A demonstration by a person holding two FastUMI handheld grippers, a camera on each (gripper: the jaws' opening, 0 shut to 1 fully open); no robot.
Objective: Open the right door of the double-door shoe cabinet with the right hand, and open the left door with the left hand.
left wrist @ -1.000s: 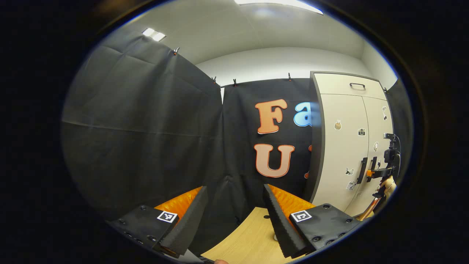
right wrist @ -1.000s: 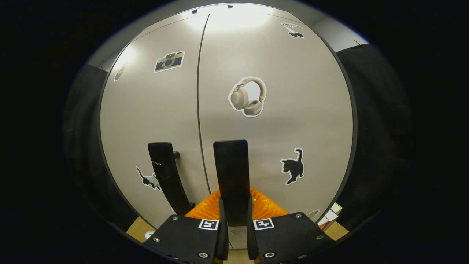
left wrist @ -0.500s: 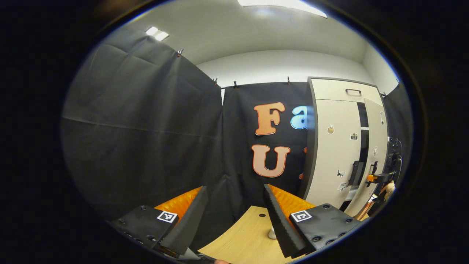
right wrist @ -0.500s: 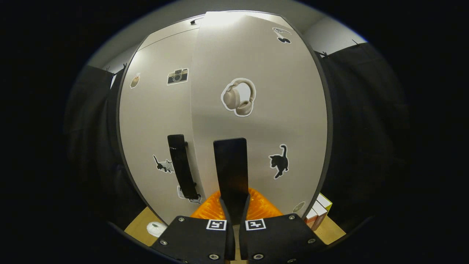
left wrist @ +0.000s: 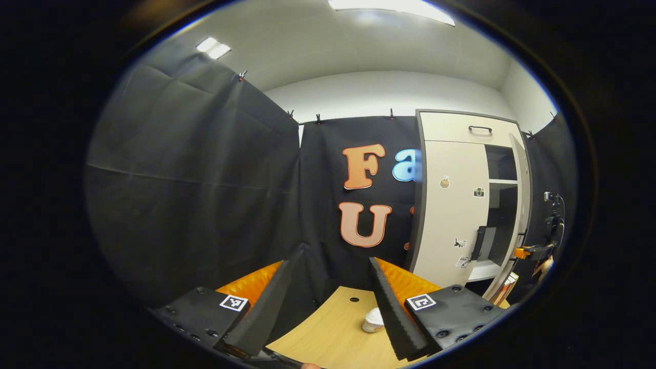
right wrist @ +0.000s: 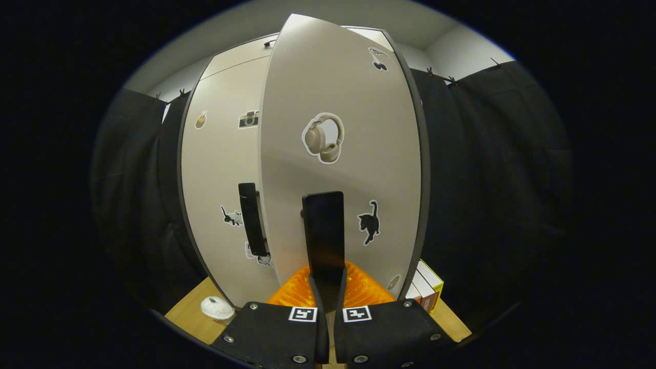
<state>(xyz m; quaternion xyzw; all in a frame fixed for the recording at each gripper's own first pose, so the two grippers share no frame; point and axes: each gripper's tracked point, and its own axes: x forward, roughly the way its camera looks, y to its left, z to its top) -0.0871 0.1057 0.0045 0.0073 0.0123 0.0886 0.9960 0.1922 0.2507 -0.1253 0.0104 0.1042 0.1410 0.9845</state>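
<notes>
Shoe cabinet (left wrist: 451, 205): stands at the far right of the desk (left wrist: 338, 333), against the black cloth; a small drawer-like front with a handle tops it.
Right door (right wrist: 341, 154): swung partly out, its shelves showing behind it in the left gripper view.
Left door (right wrist: 220, 179): shut, flush with the frame.
Step in hand: opening the right door; by my reading it is about halfway round.
Right hand-held gripper (right wrist: 326, 307): fingers pinched tight on the right door's handle (right wrist: 323, 233).
Left hand-held gripper (left wrist: 328, 307): jaws wide, holding nothing, well apart from the cabinet and aimed at the cloth.
Next move: carry the right door on round its hinge, then turn the left hand-held gripper toward the left door's handle (right wrist: 248, 218) and close on it.
Around: boxes (right wrist: 425, 287) by the cabinet's right foot, which the swinging door may brush; a small white object (left wrist: 373, 320) on the desk, between the left hand-held gripper and the cabinet.
</notes>
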